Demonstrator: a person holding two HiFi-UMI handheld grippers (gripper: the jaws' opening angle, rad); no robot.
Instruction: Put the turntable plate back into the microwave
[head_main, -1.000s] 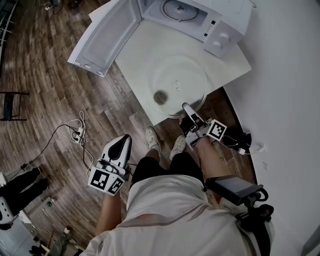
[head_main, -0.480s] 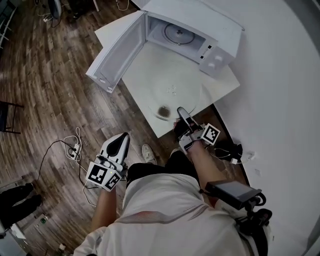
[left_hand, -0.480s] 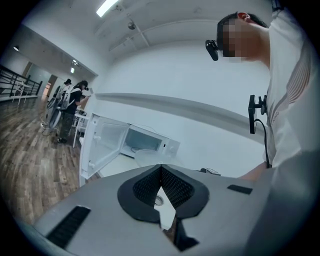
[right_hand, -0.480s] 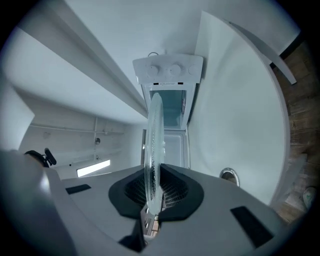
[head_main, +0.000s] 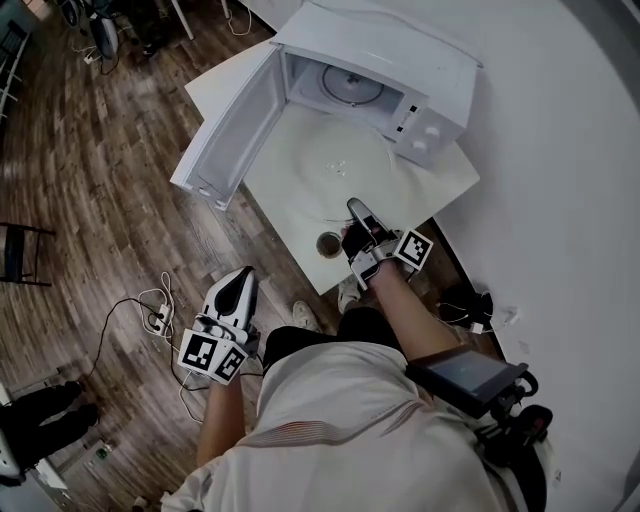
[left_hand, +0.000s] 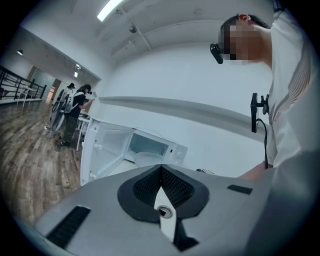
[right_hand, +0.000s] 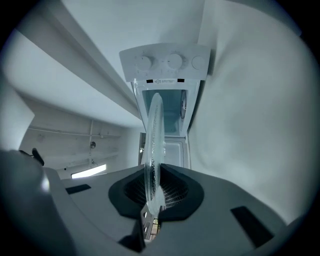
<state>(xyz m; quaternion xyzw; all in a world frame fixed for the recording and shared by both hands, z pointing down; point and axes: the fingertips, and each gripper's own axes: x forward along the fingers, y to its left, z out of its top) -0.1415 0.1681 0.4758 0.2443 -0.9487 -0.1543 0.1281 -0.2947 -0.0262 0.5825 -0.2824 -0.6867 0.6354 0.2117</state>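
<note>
The clear glass turntable plate (head_main: 335, 170) hangs roughly level above the white table (head_main: 445, 180), just in front of the open microwave (head_main: 400, 60). My right gripper (head_main: 355, 210) is shut on its near rim. The right gripper view shows the plate (right_hand: 152, 140) edge-on between the pads, pointing at the microwave (right_hand: 165, 65). Inside the cavity lies the roller ring (head_main: 350, 88). My left gripper (head_main: 243, 278) is held low over the floor, left of the table, shut and empty (left_hand: 161, 175). From it I see the plate (left_hand: 145, 158) before the microwave (left_hand: 155, 145).
The microwave door (head_main: 230, 125) stands swung out to the left, past the table's edge. Cables and a power strip (head_main: 160, 315) lie on the wood floor. A black chair (head_main: 20, 255) stands far left. People (left_hand: 75, 107) stand in the background.
My right gripper has carried the plate up and forward, closer to the microwave's opening. My left gripper has drifted forward with my body, still shut and empty.
</note>
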